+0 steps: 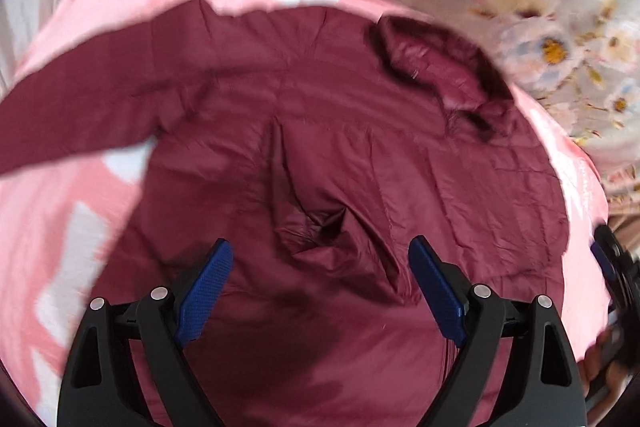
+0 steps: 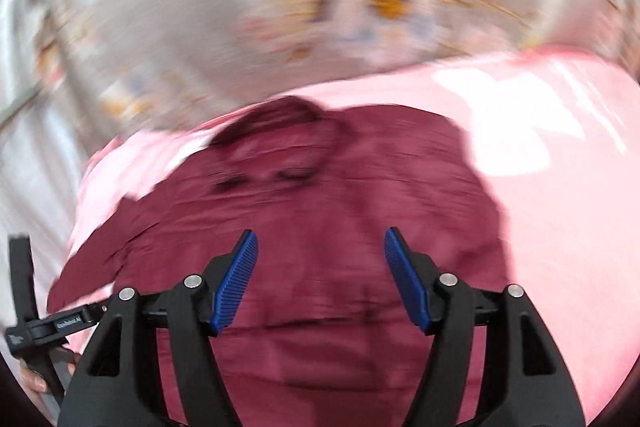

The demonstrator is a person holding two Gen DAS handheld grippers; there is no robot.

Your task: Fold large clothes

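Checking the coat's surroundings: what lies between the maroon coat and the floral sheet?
A pink blanket: the maroon coat lies on it, and its pink border separates coat from floral sheet. Clearest in the left wrist view.

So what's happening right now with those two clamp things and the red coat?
Left gripper jaws open, empty. Right gripper jaws open, empty. Maroon coat lies spread on pink sheet, one sleeve out. Nothing in the way.

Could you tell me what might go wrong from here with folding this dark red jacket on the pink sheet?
The dark red padded jacket has a bunched ridge down its middle, so a fold made now could trap that crease. One sleeve lies stretched out to the side and could get left out of the fold. The open left gripper and open right gripper hold nothing, and could pinch the pink sheet too.
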